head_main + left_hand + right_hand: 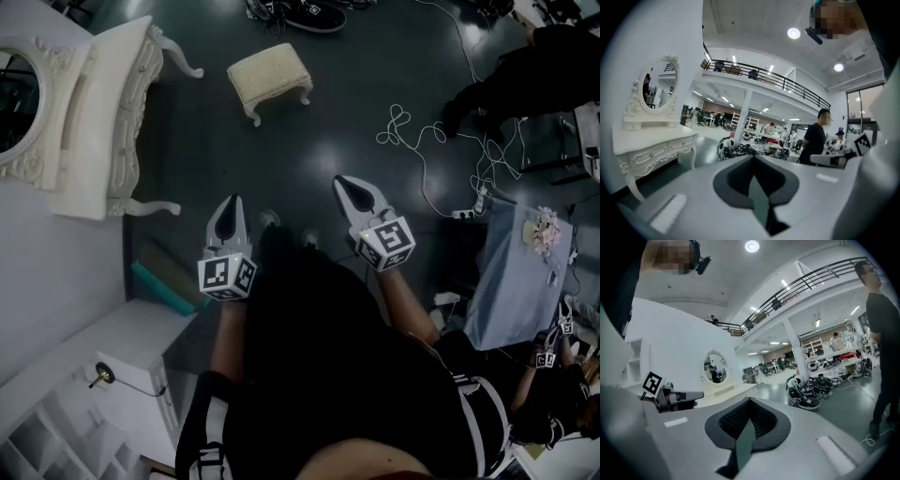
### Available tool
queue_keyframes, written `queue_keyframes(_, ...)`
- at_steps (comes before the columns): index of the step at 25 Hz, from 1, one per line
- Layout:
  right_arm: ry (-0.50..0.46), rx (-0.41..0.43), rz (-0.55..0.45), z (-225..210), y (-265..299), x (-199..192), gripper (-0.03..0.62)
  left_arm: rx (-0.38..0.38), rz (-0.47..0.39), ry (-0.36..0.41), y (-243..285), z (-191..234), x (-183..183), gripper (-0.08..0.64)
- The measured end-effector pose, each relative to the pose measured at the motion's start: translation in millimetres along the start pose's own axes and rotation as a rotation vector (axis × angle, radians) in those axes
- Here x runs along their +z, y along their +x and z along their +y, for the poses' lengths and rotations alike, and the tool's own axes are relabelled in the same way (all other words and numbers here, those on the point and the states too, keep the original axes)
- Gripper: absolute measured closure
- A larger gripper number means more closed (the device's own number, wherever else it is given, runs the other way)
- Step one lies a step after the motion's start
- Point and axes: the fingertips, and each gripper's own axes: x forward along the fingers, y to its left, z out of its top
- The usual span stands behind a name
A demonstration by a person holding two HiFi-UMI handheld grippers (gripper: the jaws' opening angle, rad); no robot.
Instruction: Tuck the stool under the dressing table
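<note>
A cream cushioned stool (269,79) stands on the dark floor at top centre of the head view, well right of the white dressing table (103,117). That table, with its oval mirror (17,98), stands against the left wall, and in the left gripper view the dressing table (654,150) is at left. My left gripper (231,201) and right gripper (343,182) hover side by side above the floor, well short of the stool, both shut and holding nothing. The stool shows in neither gripper view. The right gripper view has the mirror (715,366) ahead.
Tangled white cables (427,141) and a power strip (462,213) lie on the floor at right. A table with a blue cloth (511,272) stands at right. A white shelf unit (89,394) is at lower left. Shoes and gear (305,13) are piled beyond the stool. A person in black (813,140) stands nearby.
</note>
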Motion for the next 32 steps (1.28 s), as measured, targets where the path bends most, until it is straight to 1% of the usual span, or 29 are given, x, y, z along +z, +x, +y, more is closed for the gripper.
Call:
queue_keyframes(4, 0.046, -0.013, -0.003, -20, 20, 1, 0.595, 0.012, 0.018, -0.015, 26, 12, -2, 0.551)
queue_keyframes(6, 0.046, -0.028, 0.005, -31, 34, 4, 0.596, 0.016, 0.025, -0.029, 43, 19, -3, 0.551)
queue_keyframes(11, 0.046, -0.071, 0.021, -60, 74, 15, 0.596, -0.034, 0.072, -0.054, 98, 27, -8, 0.551)
queue_keyframes(16, 0.045, -0.049, 0.035, -84, 132, 30, 0.595, -0.070, 0.099, -0.078, 163, 52, 5, 0.551)
queue_keyframes(21, 0.055, -0.121, 0.050, -118, 186, 42, 0.595, -0.094, 0.127, -0.091, 221, 88, 19, 0.551)
queue_keyframes(25, 0.081, -0.158, 0.070, -141, 222, 49, 0.595, -0.126, 0.156, -0.095, 262, 110, 23, 0.551)
queue_keyframes(27, 0.089, -0.168, 0.077, -152, 241, 48, 0.595, -0.138, 0.179, -0.076, 284, 122, 19, 0.551)
queue_keyframes(29, 0.121, -0.172, 0.081, -165, 259, 45, 0.595, -0.144, 0.190, -0.065, 301, 129, 18, 0.551)
queue_keyframes(32, 0.158, -0.175, 0.084, -185, 284, 44, 0.595, -0.141, 0.195, -0.081, 323, 134, 19, 0.551)
